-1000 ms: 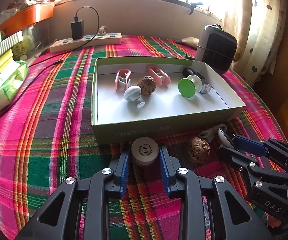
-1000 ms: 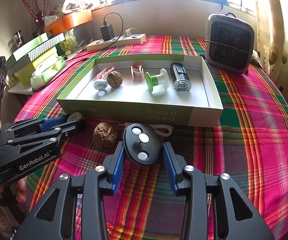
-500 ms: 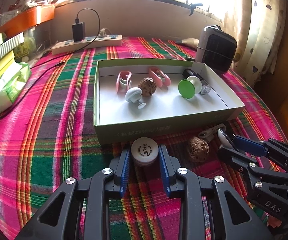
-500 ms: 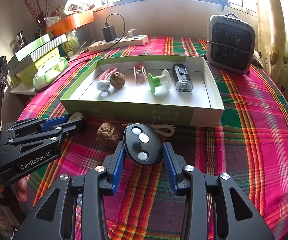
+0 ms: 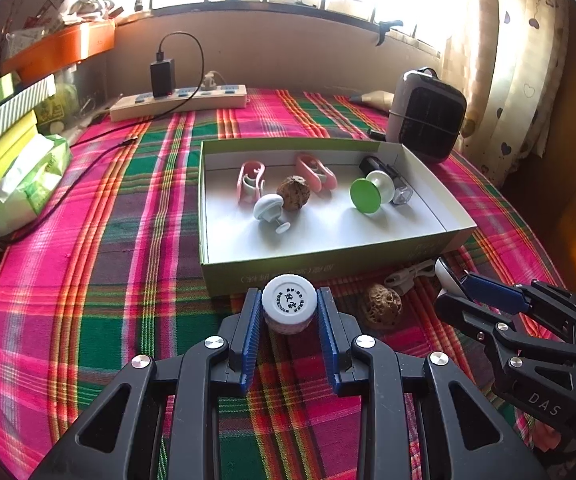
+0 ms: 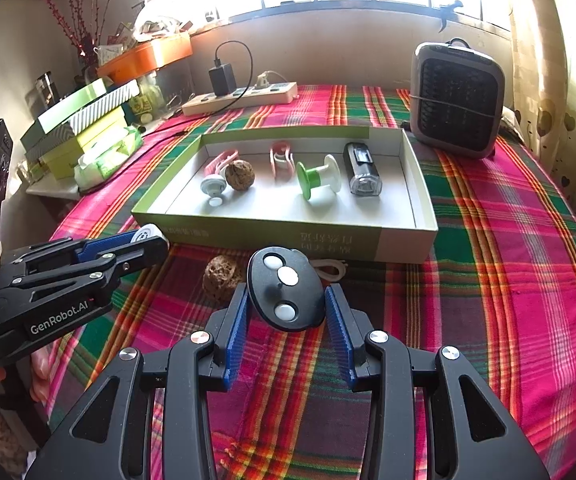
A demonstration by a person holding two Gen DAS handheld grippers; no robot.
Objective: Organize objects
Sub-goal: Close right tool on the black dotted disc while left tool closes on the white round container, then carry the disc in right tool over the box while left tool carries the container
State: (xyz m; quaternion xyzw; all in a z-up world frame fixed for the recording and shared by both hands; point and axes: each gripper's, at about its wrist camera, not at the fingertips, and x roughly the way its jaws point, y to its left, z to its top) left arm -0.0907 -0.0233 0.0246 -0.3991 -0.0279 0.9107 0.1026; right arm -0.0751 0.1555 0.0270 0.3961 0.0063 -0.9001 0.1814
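Left gripper (image 5: 289, 312) is narrowly parted, clamping a white-capped bottle (image 5: 289, 307); right gripper (image 6: 286, 304), somewhat wider, grips a black remote (image 6: 284, 290) near the box (image 6: 288, 236).

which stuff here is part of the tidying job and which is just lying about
Part of the job:
- green box
- white-capped jar in the left gripper
- black remote in the right gripper
- loose walnut
- white cable

Lying about:
- power strip
- heater
- tissue pack
- stacked boxes
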